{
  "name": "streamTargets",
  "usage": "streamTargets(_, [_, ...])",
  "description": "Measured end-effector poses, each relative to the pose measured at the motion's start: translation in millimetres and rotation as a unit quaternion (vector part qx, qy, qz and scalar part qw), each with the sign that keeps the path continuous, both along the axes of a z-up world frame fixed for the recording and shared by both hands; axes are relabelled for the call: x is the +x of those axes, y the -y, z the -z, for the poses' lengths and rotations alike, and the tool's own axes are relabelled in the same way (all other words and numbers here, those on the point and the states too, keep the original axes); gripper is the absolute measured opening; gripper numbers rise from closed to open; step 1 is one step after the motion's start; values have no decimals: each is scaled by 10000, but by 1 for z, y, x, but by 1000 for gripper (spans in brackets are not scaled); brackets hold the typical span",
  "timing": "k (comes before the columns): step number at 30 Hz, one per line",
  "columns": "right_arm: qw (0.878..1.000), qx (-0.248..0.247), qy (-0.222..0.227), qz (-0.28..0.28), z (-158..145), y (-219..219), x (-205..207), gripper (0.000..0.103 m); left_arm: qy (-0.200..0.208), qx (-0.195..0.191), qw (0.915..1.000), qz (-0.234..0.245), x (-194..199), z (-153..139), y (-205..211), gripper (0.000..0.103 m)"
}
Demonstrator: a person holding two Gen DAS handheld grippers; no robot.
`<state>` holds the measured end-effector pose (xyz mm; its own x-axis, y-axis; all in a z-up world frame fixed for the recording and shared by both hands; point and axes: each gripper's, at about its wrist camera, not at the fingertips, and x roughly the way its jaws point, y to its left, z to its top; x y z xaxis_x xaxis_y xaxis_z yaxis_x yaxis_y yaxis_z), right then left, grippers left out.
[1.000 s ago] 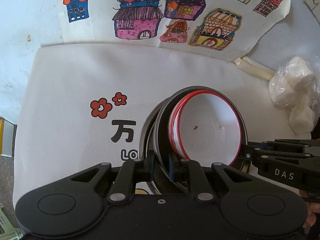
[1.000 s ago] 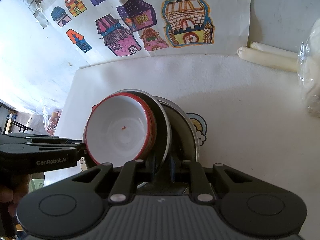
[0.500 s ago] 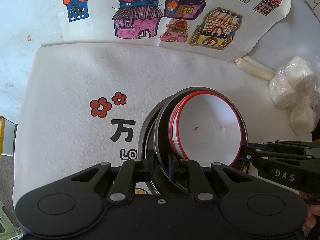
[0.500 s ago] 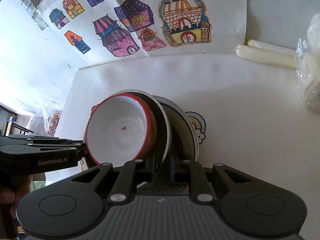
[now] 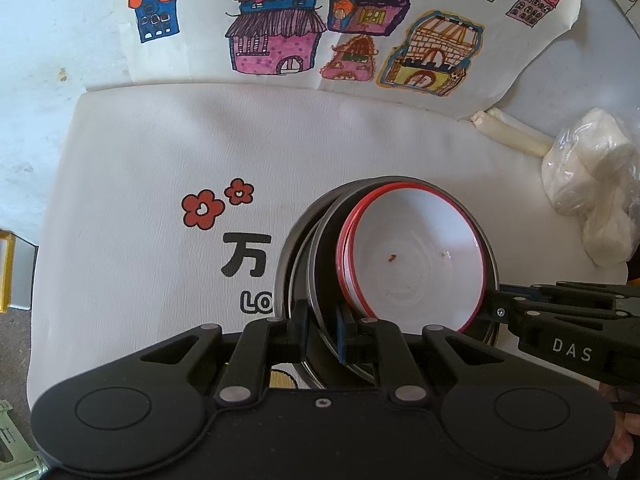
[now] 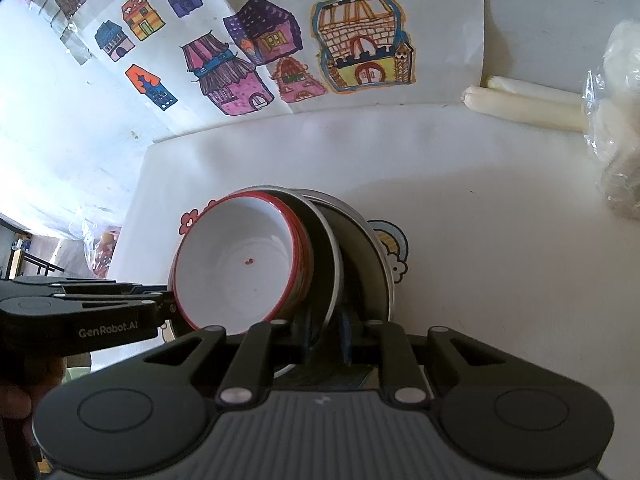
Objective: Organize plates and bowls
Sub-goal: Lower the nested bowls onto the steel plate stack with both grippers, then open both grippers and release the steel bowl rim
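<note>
Your left gripper (image 5: 322,330) is clenched on the near rim of the metal bowl (image 5: 320,264), one pad inside the wall and one outside. Your right gripper (image 6: 326,334) is clamped on the same bowl's rim from the opposite side, its pads pinching the thin steel edge.

The stack sits on the white mat (image 5: 140,160), right of the red flowers (image 5: 216,208) printed on it. The red-rimmed white bowl (image 5: 416,264) is nested in the metal bowl, and these seem to rest tilted in a metal plate (image 6: 376,264) beneath.

Expect the steel to be stiff, light and slick, so a rim pinch could slide if you tilt it. The white bowl looks like enamel or melamine; it will probably shift inside its smooth carrier, and could chip if it slips out. Grip as you do now, on opposite rim points, and keep the stack level. The plate below is not gripped, so it should stay behind when you lift.
</note>
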<state>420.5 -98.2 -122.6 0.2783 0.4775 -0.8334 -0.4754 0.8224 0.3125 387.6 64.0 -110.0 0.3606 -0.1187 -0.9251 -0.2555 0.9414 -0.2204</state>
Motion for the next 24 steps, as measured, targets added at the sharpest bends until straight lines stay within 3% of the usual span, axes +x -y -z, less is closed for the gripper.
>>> streamTargets(12, [9999,-25,156,38,-5,1,-6,19,46,247,9997,-33,-4,-10,5,23])
streamTargets(17, [9998,-18,203,74,-5,3,-10,29,51,445,9990,-91,-7,-11,6,35])
streamTargets(24, [9996,-22,267,134,-6,7,-14,32,69,613,9980,-139,-8,-14,5,50])
